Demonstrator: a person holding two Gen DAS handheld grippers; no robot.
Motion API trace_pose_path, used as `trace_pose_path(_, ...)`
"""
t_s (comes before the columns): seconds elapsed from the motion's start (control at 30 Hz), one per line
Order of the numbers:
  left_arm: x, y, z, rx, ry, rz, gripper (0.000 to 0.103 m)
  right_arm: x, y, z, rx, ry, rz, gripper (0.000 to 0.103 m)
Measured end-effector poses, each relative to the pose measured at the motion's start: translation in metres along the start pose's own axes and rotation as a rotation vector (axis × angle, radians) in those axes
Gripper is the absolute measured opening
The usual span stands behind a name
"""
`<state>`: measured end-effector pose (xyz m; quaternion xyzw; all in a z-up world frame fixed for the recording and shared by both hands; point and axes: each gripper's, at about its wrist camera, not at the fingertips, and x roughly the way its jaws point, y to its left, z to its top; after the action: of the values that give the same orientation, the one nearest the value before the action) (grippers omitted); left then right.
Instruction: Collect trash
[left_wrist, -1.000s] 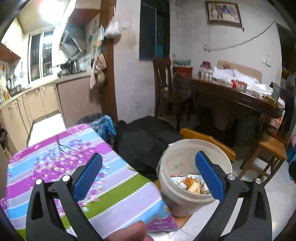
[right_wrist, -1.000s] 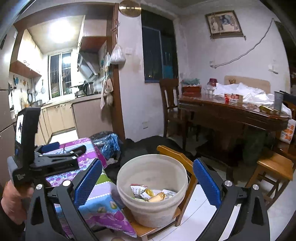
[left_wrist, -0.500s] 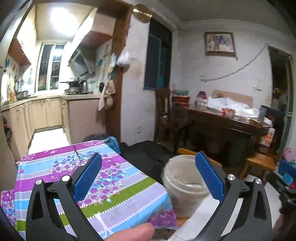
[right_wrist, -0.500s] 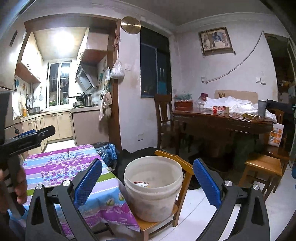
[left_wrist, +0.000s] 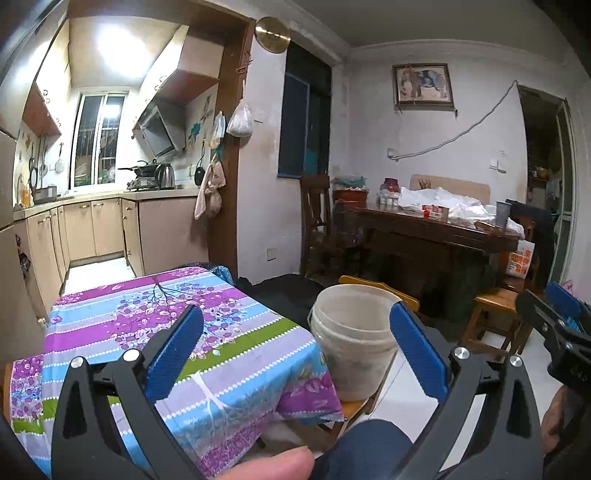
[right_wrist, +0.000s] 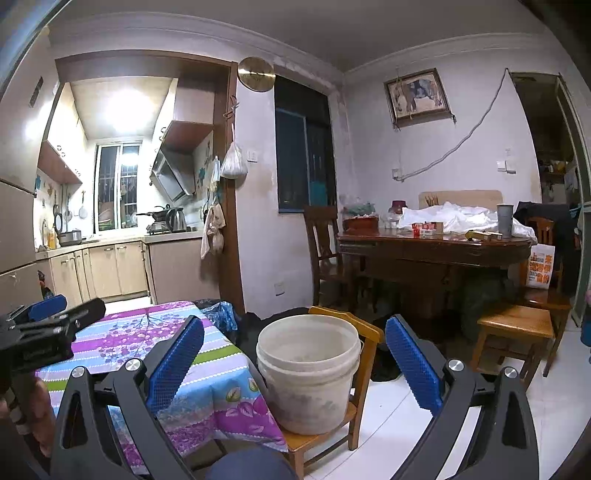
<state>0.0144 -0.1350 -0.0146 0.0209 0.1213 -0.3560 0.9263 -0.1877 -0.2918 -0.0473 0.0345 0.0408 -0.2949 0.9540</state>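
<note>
Now holding both tools up empty, so judging this as the gap between pickups, or possibly the end of collecting: nothing gripped, nothing in transit. Nearest, left gripper (left_wrist: 295, 354) gaping wide with blue pads (left_wrist: 173, 354) spread apart, framing the near table corner and the bucket beyond. Right gripper (right_wrist: 293, 363) likewise gaping, nothing between its pads (right_wrist: 413, 365), bucket sitting in the gap of the view but well beyond the tips. Both pointing level and forward, raised above the bucket rim, hands out of contact with everything. Thumb tip (left_wrist: 273, 465) and a dark knee (right_wrist: 251, 463) showing at bottom edge.

Next out, white bucket (right_wrist: 308, 373) standing upright on a small wooden chair (right_wrist: 364, 334), just beside the corner of the floral tablecloth table (left_wrist: 122, 325). Interior not visible from this height, so contents cannot be told. Tablecloth near the bucket showing no loose trash.

Next move probably calling for scanning for remaining litter, then reaching toward it. Beyond the bucket, dark dining table (right_wrist: 436, 247) carrying boxes and white plastic, maybe candidates, too far to tell.
</note>
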Motion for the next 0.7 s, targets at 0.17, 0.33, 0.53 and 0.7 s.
trace_pose_path(0.17, -0.009, -0.019, -0.013, 0.059, -0.025, -0.017, 0.097, -0.018, -0.004, -0.006, -0.003, -0.045, -0.028, 0.098)
trace_pose_path(0.33, -0.015, -0.021, -0.015, 0.066, -0.084, -0.002, 0.097, -0.025, -0.01, -0.012, 0.008, -0.076, -0.035, 0.098)
trace_pose_path(0.53, -0.015, -0.021, -0.015, 0.065, -0.084, 0.006, 0.097, -0.021, -0.006, -0.012, 0.003, -0.07, -0.025, 0.098)
trace_pose_path(0.7, -0.016, -0.023, -0.015, 0.067, -0.073, -0.011, 0.097, -0.015, -0.008, -0.011, 0.006, -0.053, -0.038, 0.098)
